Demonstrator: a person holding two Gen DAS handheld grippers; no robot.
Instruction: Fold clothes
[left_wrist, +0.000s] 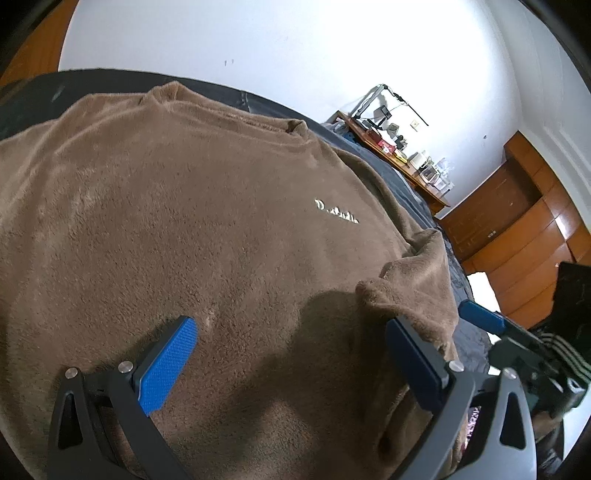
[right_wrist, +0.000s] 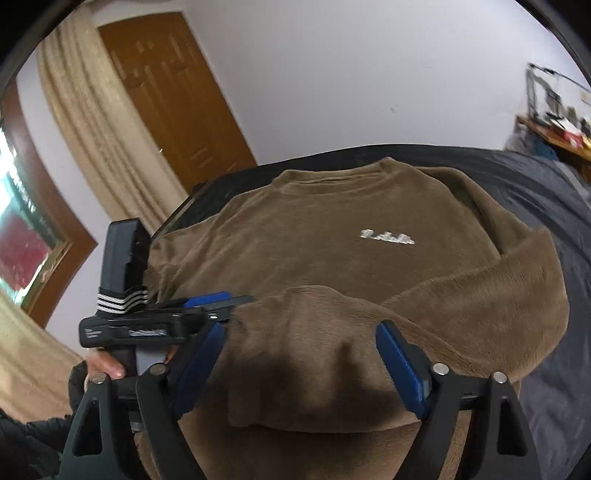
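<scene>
A brown fleece sweatshirt (left_wrist: 192, 221) with small white chest lettering lies front up on a dark bed cover (left_wrist: 413, 192). Its collar points away from me. One sleeve (right_wrist: 461, 306) is folded across the lower body, its cuff end between the right gripper's fingers. My left gripper (left_wrist: 291, 354) is open just above the lower body of the sweatshirt, holding nothing. My right gripper (right_wrist: 299, 362) is open over the folded sleeve (left_wrist: 417, 288) and the sweatshirt (right_wrist: 332, 236). The left gripper (right_wrist: 218, 299) shows at the left of the right wrist view, the right gripper's fingertip (left_wrist: 480, 314) at the right of the left wrist view.
The dark bed cover (right_wrist: 554, 192) reaches right and behind the sweatshirt. A wooden desk with clutter (left_wrist: 402, 155) and a wooden cabinet (left_wrist: 517, 221) stand by the white wall. A wooden door (right_wrist: 170, 96), a beige curtain (right_wrist: 92, 122) and a window are on the left.
</scene>
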